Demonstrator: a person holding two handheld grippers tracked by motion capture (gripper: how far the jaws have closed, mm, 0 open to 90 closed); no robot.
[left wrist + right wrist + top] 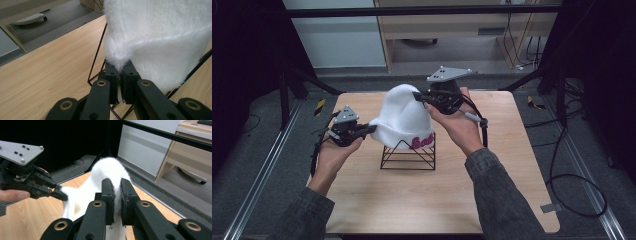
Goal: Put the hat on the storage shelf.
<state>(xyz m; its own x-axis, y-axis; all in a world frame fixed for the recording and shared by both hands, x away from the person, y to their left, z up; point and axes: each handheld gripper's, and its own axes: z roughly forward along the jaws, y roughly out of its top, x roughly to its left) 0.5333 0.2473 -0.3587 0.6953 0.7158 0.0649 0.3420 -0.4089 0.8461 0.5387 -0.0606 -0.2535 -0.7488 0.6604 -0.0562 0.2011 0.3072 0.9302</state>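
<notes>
Soft fluffy white knit hat [404, 117] drapes over black wire stand [408, 155]; left gripper [368, 129] clamps brim, right gripper [418, 96] clamps crown. Light, floppy; likely best gripped at edges.

— Where's the high view sitting?
— Above the person's side, looking forward and down over the whole table [362, 200].
— And the two gripper views?
— Each is riding close behind its own jaws; the left one is facing the white hat [160, 37] from right up against it, and the right one is looking across it too.
</notes>
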